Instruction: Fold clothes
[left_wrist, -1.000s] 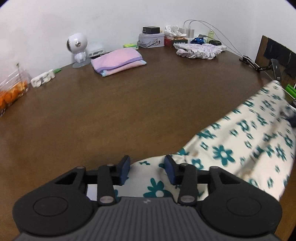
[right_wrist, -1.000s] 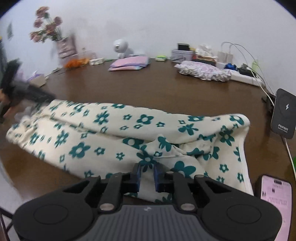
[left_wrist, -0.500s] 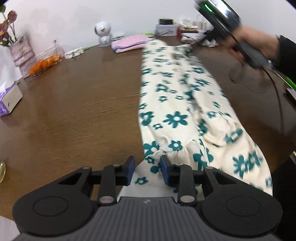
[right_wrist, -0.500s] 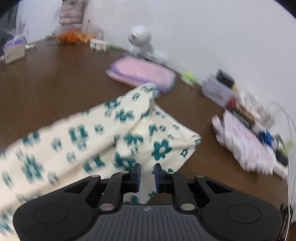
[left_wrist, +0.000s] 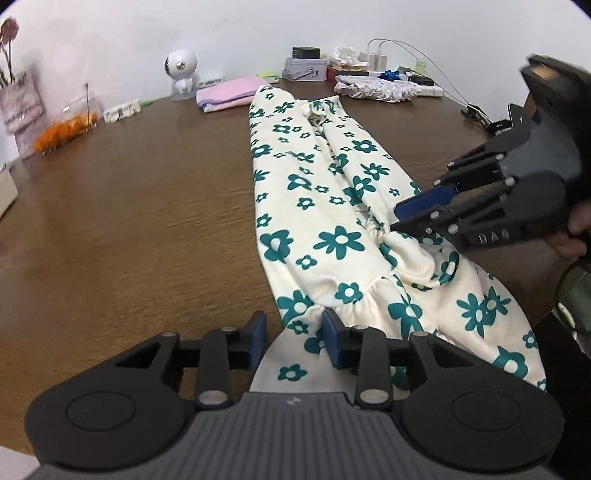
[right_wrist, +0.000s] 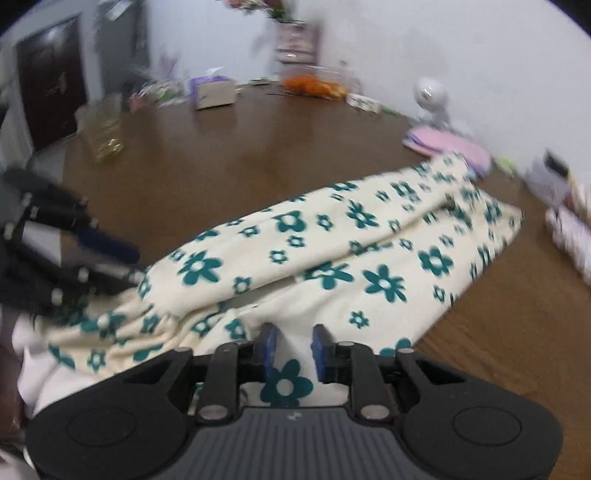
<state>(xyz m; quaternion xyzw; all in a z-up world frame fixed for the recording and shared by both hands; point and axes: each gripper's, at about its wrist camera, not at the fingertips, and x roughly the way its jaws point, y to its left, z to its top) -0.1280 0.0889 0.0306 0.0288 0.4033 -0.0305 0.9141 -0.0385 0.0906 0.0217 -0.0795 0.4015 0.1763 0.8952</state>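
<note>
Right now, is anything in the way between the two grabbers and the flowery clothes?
No, nothing visible. The flowery clothes lie stretched along the brown table, and the left gripper and right gripper are both open right at the near end, with cloth between their fingers.

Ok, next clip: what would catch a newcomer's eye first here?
The cream garment with teal flowers, stretched lengthwise across the brown table, its near end hanging over the edge. Both grippers sit open at that end: the left gripper at the hem, the right gripper beside it. A folded pink cloth lies behind.
</note>
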